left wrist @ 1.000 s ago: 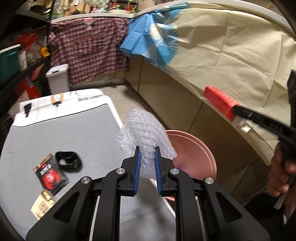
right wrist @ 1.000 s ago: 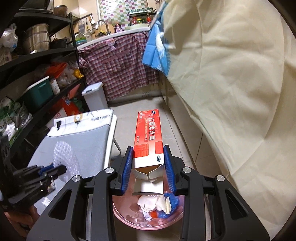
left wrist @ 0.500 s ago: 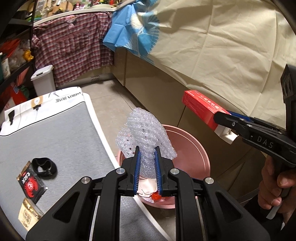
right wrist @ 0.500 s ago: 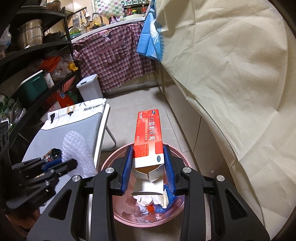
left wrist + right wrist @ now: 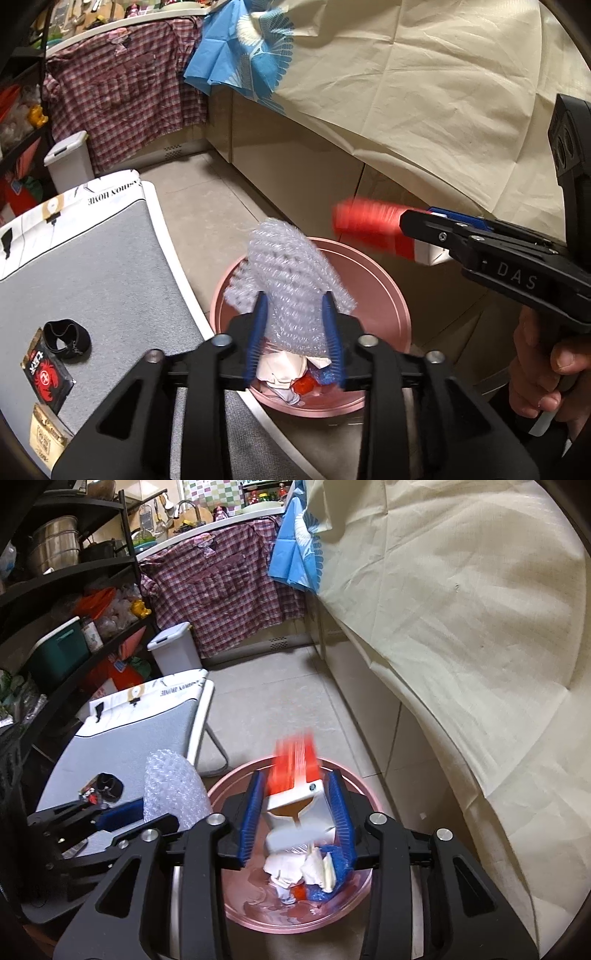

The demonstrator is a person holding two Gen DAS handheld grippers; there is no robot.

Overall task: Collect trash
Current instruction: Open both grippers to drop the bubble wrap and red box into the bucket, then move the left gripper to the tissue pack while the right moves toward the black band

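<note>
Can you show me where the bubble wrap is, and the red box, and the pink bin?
bubble wrap (image 5: 291, 280): left wrist view, middle of the bunched wrap.
red box (image 5: 295, 771): right wrist view, its blurred red face.
pink bin (image 5: 384, 291): left wrist view, bare inner wall on the right.

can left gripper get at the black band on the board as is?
Probably not yet: the left gripper has bubble wrap between its opening fingers over the bin. The black band lies uncovered.
</note>
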